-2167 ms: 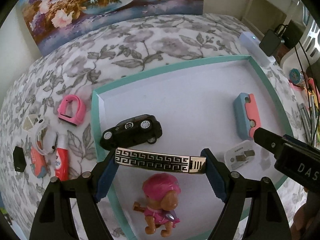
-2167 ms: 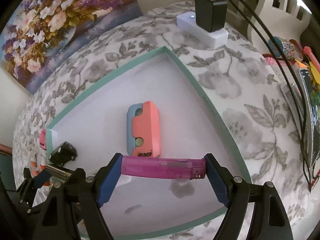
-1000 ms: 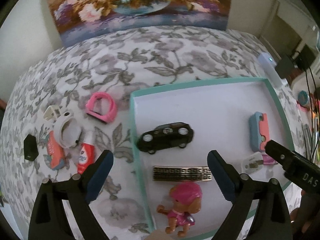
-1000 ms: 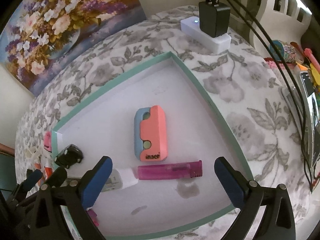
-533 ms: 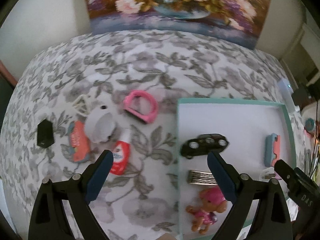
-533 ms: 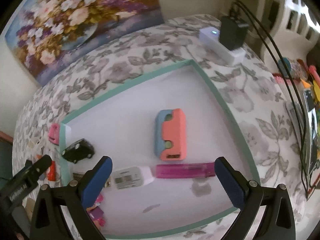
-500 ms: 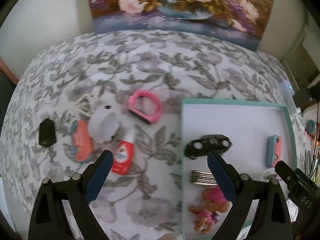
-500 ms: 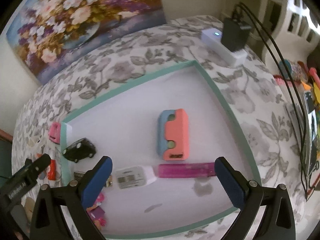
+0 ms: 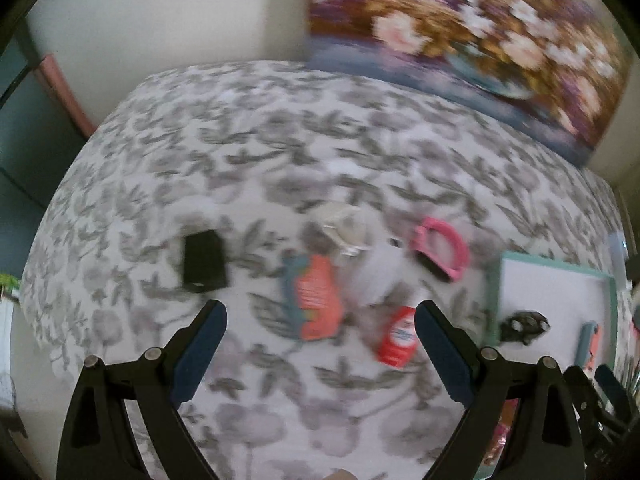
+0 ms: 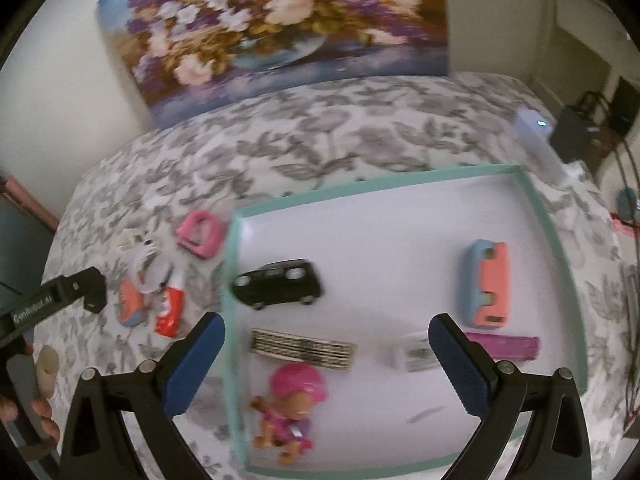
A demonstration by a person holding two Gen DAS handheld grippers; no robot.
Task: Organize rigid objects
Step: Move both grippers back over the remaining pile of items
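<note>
left gripper [image 9: 320,332] jaws wide, empty | right gripper [image 10: 326,356] jaws wide, empty over tray [image 10: 560,256] | next likely red tube [image 9: 398,336], on the cloth just left of tray [image 9: 494,304] | judged light, stiff, slick; pinch across mid-body | long axis tilted, which end is the cap too blurred to tell

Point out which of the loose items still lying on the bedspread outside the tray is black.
The flat black block, leftmost of the loose group. The packet beside it is orange, the tube red, the ring-shaped piece pink.
</note>
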